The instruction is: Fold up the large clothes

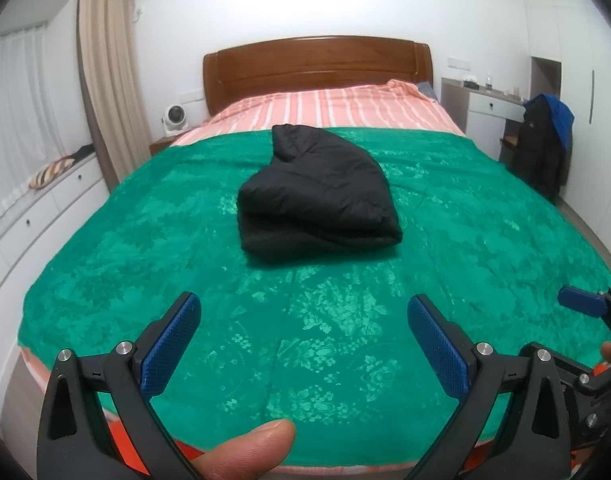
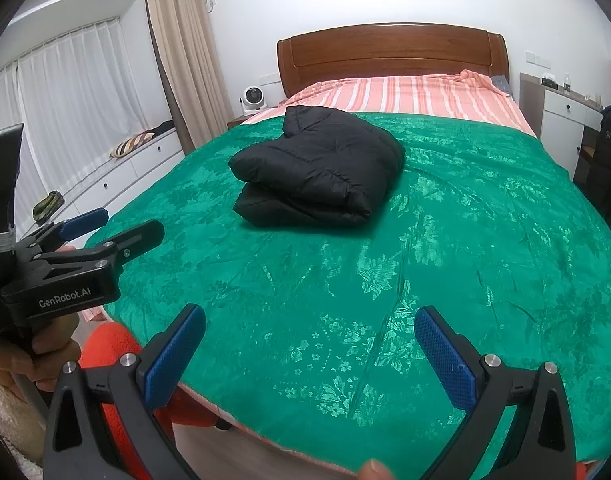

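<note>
A black puffer jacket (image 1: 319,192) (image 2: 317,168) lies folded into a thick bundle on the green blanket (image 1: 345,320) (image 2: 445,260), near the bed's middle. My left gripper (image 1: 303,312) hangs open above the blanket's near edge, well short of the jacket, nothing between its blue pads. My right gripper (image 2: 309,324) is likewise open and empty over the foot of the bed. In the right wrist view the left gripper (image 2: 117,224) shows at the left edge, held by a hand. The right gripper's blue fingertip (image 1: 581,302) shows at the right edge of the left wrist view.
A striped pink sheet (image 1: 329,106) covers the bed's head end below a wooden headboard (image 1: 317,68). A small fan (image 1: 173,118) sits on the nightstand. White drawers (image 1: 45,208) run along the left. A dark coat (image 1: 545,148) hangs over a chair at right. A thumb (image 1: 249,452) shows at the bottom.
</note>
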Available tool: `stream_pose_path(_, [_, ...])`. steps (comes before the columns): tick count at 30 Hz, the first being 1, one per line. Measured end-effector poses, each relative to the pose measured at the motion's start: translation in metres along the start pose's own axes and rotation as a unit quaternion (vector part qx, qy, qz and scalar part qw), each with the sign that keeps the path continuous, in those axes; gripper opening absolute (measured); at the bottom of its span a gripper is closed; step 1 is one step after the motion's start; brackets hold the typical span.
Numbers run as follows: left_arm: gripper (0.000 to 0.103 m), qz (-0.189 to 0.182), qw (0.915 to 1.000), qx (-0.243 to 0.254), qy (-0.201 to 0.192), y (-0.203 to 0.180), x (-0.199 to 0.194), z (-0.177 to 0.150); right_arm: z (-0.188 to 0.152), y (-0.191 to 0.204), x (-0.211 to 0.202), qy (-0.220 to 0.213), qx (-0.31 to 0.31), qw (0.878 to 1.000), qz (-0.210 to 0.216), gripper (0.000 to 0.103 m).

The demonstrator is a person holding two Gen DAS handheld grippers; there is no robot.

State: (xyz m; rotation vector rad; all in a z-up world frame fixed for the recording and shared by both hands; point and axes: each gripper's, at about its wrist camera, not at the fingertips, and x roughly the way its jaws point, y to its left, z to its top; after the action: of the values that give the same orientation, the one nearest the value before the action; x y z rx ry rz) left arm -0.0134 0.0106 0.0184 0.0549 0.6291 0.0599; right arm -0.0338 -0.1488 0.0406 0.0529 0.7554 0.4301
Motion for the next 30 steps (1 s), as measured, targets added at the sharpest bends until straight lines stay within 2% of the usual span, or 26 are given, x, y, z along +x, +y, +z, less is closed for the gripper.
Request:
stream_pose_path(19, [0.103, -0.016, 0.9999, 0.004, 0.001, -0.001, -0.011, 0.007, 0.009, 0.004, -0.013, -0.002, 0.010, 1.000, 0.003, 0.103])
stream_pose_path(30, [0.103, -0.009, 0.9999, 0.011, -0.001, -0.003, -0.015, 0.010, 0.011, 0.005, -0.014, -0.003, 0.011, 1.000, 0.004, 0.103])
